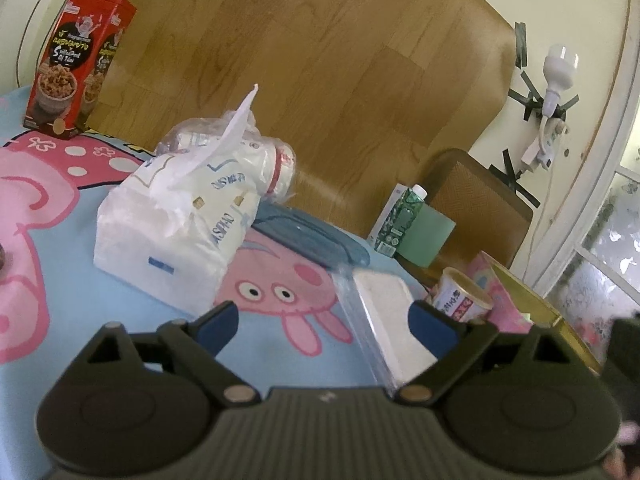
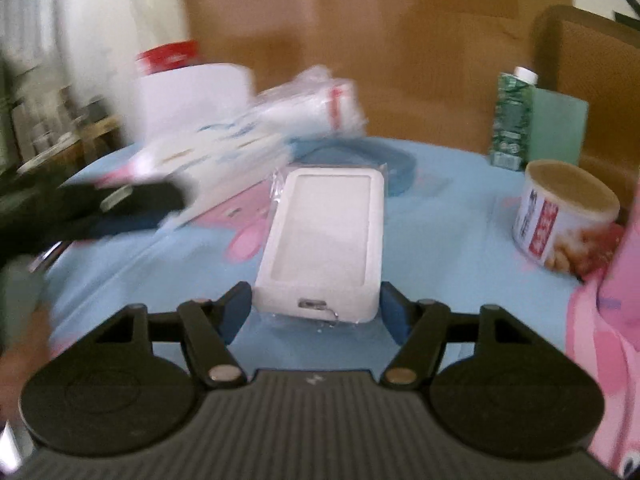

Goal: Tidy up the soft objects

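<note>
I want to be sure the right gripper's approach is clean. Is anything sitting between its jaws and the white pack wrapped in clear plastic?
Nothing visible does. The white pack lies on the blue cloth with its near end already between the open jaws of the right gripper. The tissue bag and the can sit off to either side.

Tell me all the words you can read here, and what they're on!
"ASPAO": blue letters, sideways, on the tissue pack; the other blue words on it are upside down and too blurred to read.
Red box: yellow and white lettering on black, too small and blurred to read.
Cup: red label with white characters, unreadable.
Green carton: only a pattern and a tiny white panel, unreadable.
White case: no words.
</note>
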`<action>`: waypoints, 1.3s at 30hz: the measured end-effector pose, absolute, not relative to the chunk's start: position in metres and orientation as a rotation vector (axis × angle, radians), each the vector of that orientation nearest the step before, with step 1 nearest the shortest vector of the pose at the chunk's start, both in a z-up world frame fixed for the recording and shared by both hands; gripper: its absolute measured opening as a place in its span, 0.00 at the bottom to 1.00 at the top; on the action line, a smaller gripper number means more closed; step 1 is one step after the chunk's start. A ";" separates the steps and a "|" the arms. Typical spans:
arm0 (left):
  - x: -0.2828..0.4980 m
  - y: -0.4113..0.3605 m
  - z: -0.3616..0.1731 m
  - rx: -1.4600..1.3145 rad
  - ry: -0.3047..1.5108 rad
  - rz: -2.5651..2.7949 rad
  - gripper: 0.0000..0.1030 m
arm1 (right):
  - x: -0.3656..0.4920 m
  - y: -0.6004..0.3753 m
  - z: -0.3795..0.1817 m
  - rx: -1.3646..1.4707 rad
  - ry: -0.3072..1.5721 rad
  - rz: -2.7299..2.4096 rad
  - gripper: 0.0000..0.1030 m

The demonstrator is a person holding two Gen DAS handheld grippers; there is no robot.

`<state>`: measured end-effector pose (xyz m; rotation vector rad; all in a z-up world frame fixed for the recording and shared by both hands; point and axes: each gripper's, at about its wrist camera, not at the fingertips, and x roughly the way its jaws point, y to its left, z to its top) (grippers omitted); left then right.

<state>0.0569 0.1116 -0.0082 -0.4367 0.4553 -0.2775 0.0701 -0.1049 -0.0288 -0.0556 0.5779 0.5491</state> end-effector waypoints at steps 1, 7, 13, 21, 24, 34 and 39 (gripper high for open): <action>0.057 0.111 -0.008 -0.433 0.457 -0.279 0.92 | 0.060 -0.109 -0.029 -0.078 0.594 0.598 0.69; 0.057 0.104 -0.008 -0.399 0.471 -0.279 0.92 | 0.006 -0.145 -0.023 -0.230 0.591 0.739 0.79; 0.059 0.096 -0.007 -0.355 0.513 -0.263 0.92 | -0.003 -0.189 -0.018 -0.200 0.487 0.474 0.89; 0.054 0.079 -0.005 -0.277 0.545 -0.287 0.93 | -0.004 -0.209 -0.034 -0.035 0.475 0.532 0.89; 0.051 0.071 -0.004 -0.227 0.535 -0.292 0.94 | -0.005 -0.209 -0.040 -0.004 0.496 0.551 0.89; 0.048 0.061 -0.002 -0.172 0.533 -0.365 0.98 | -0.001 -0.211 -0.044 0.032 0.529 0.586 0.89; 0.050 0.063 -0.003 -0.199 0.536 -0.389 1.00 | -0.001 -0.208 -0.044 0.018 0.537 0.591 0.89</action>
